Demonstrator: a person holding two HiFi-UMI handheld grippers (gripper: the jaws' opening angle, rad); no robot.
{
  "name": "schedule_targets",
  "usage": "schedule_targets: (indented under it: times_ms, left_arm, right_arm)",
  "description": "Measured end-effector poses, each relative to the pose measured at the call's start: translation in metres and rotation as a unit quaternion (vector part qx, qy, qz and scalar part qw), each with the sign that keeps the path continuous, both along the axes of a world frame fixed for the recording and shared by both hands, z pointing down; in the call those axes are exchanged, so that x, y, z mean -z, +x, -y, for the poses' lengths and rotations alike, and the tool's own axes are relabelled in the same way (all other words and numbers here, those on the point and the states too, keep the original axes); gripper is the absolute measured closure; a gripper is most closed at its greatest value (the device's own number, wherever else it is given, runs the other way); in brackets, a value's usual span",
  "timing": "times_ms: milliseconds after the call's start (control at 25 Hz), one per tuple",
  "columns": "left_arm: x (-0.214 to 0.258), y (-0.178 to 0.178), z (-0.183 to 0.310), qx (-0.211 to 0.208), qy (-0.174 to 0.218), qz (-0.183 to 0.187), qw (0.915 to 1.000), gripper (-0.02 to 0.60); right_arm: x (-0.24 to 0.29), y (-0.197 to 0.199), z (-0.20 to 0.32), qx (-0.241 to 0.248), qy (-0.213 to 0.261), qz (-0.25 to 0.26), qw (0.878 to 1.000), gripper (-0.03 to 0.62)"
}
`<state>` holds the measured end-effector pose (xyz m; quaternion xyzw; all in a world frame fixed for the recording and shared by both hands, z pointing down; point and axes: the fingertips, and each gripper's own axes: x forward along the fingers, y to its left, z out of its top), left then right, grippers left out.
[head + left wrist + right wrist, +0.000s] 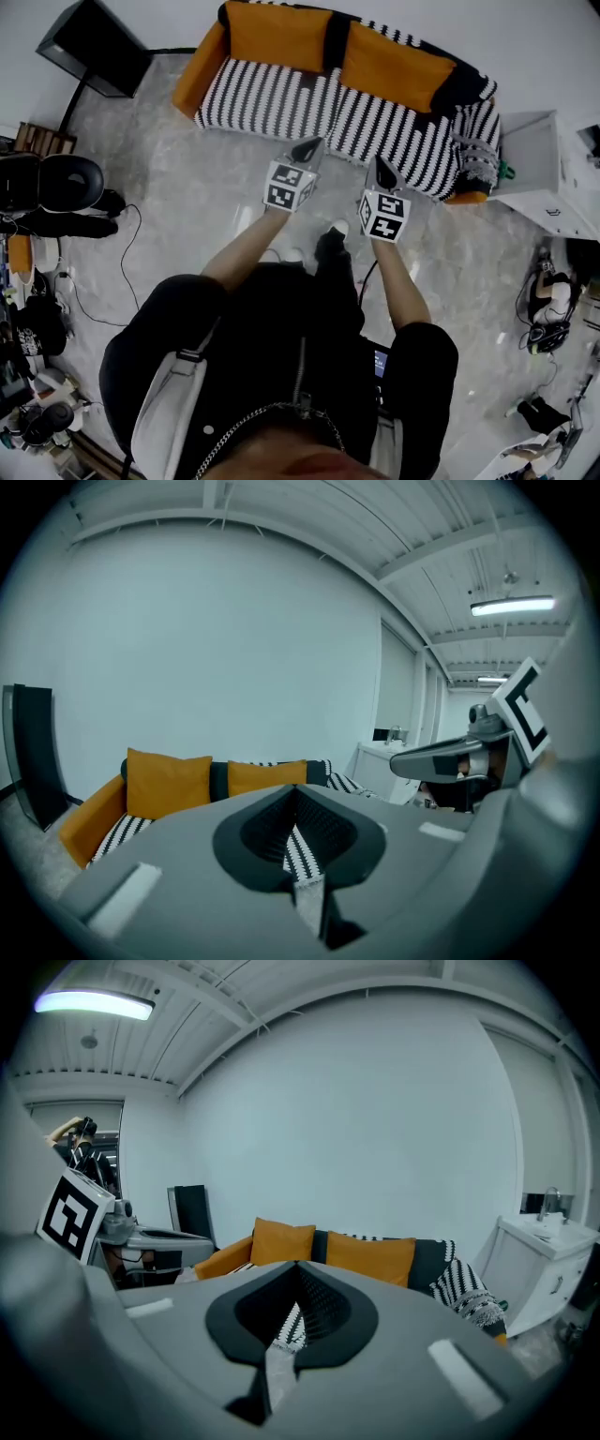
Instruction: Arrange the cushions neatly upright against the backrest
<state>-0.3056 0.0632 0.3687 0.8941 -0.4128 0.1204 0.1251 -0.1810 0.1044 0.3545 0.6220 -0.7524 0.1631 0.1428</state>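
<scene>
A sofa with a black-and-white striped seat (281, 98) stands ahead of me against the wall. Two orange cushions (277, 36) (394, 67) stand upright along its backrest, with a black cushion (336, 42) between them and another black one (459, 89) at the right end. In the gripper views the orange cushions (169, 782) (370, 1258) show beyond the jaws. My left gripper (307, 150) (298, 794) and right gripper (382, 172) (298, 1269) hover side by side above the floor, short of the seat's front edge. Both are shut, with nothing held.
A striped throw (478, 159) hangs over the sofa's right end. A white cabinet (548, 173) stands to the right, a black panel on a stand (94, 47) to the left. A black chair (66, 183), cables and gear lie along the floor's left side.
</scene>
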Motion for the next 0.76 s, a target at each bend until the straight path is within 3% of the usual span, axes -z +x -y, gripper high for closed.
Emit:
schedule_targets:
  times_ms: [360,560,760]
  left_arm:
    - [0.007,-0.008,-0.038,-0.010,0.003,-0.005,0.9999,0.571]
    - [0.009,-0.012,-0.042,-0.010,0.003,-0.004,0.9999,0.571]
    - [0.008,-0.015,-0.045,-0.011,0.004,-0.002,0.9999,0.571]
  right_arm:
    - [0.001,-0.024,-0.043,0.012,-0.009,0.029,0.999,0.592]
    - [0.008,-0.029,-0.042,0.014,-0.004,0.020,1.000,0.592]
    - [0.005,-0.025,-0.042,-0.007,-0.008,0.041,0.999,0.592]
